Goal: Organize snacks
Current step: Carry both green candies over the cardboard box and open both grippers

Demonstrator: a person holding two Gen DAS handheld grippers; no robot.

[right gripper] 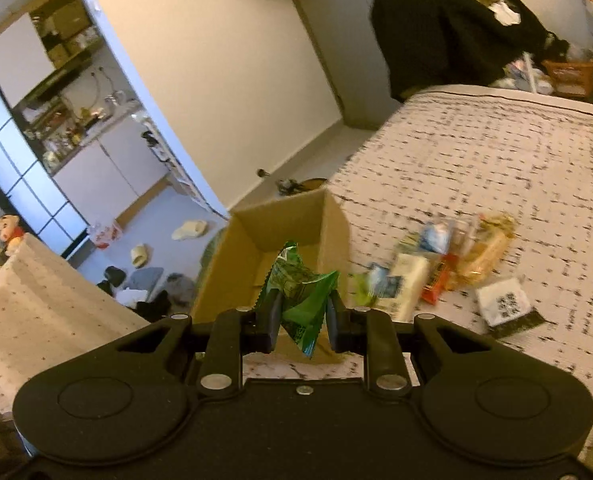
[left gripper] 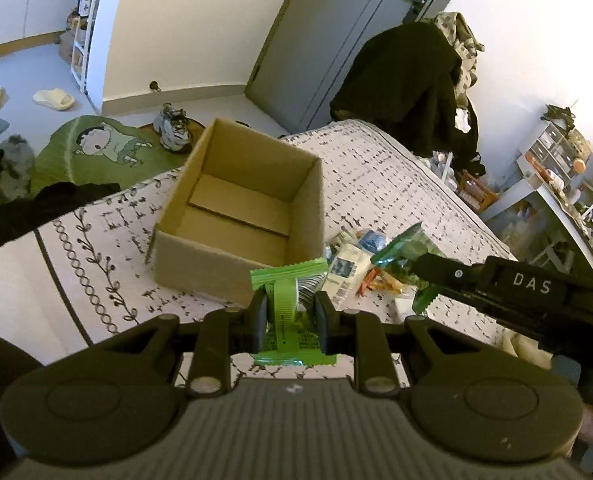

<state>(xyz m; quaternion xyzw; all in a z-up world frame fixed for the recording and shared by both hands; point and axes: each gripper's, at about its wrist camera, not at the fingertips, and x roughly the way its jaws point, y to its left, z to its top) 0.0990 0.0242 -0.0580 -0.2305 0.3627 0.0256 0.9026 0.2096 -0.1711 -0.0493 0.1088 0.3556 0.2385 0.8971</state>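
An open, empty cardboard box stands on the patterned bed cover; it also shows in the right wrist view. My left gripper is shut on a light green snack packet, held just in front of the box's near right corner. My right gripper is shut on a dark green crinkled snack packet, held near the box's near edge; in the left wrist view this gripper and its dark green packet hang right of the box. A pile of loose snacks lies on the bed to the right of the box.
A white packet with black print lies apart on the bed cover. Beyond the bed edge lie a green rug, shoes and slippers on the floor. Dark clothes hang past the bed's far end, by a grey door.
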